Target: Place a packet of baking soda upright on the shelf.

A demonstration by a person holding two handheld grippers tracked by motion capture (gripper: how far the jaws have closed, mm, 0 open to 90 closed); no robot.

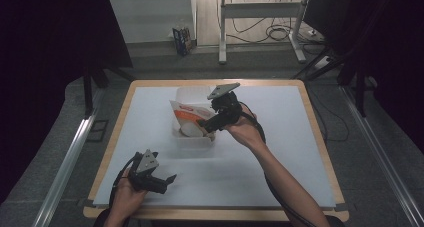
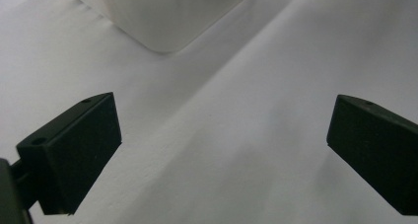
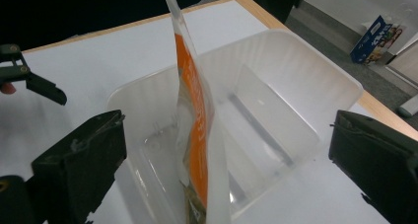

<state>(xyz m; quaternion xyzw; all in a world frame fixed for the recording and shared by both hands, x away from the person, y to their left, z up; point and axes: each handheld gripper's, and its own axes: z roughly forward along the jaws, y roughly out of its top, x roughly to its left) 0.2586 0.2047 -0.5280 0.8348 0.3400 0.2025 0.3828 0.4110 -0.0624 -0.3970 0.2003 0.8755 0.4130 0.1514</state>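
Right tongs (image 3: 222, 150): jaws spread wide, one on each side of the orange-and-white flat plastic pouch (image 3: 197, 135), neither pad pressing on it. Nothing held. The pouch stands on edge inside the translucent white rectangular plastic bin (image 3: 296, 76), lower end on the bin floor at the near wall, top edge well above the rim and tilted slightly.

High view: right tongs (image 1: 206, 128) sit over the bin's near edge, the person's hand just behind them.

Judged step: release and clear. To do it well:
- keep the jaws fully apart while backing off, so no pad drags the pouch film;
- lift straight up past the pouch's top edge before moving sideways. The pouch is tall and thin and looks unsupported except by the bin wall; a side brush would likely tip it over the rim;
- keep the trailing cable away from the bin rim, since the bin looks light and may slide.

Left tongs (image 1: 170, 179): also wide and empty, resting low over the white-covered wooden tabletop (image 1: 280, 162), well apart from the bin on its near-left side. In the left gripper view (image 2: 222, 155) a corner of the bin (image 2: 167, 17) shows ahead. They could steady the bin's near wall if the pouch starts to topple; otherwise they're best left parked.
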